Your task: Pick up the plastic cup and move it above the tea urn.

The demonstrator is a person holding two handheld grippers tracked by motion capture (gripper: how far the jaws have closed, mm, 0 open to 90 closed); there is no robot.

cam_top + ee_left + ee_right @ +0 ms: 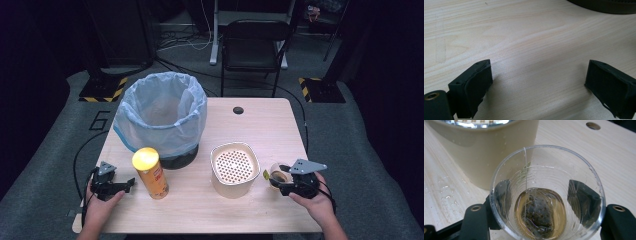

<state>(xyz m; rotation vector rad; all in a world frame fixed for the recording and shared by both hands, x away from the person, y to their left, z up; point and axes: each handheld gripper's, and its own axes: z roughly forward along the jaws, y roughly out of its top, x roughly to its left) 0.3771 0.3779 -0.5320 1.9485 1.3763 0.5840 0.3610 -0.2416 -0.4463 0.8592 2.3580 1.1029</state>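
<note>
Tea is what I have in hand: my right gripper is clamped on a clear plastic cup, 1 black jaw pressing each side of its wall, and I hold it upright because a wet tea bag lies in a shallow pool of brown liquid at the bottom, its string running up over the rim; tilting it too soon would spill on the surface; the grip sits low on the cup, I judge so the thin wall does not buckle. In the high view the cup is just beside the cream strainer container, whose perforated top I take to be the place for draining; the lined trash bin stands behind for solids. My left gripper rests on the surface with jaws spread and nothing between them, near the yellow-lidded chip can yet apart from it.
</note>
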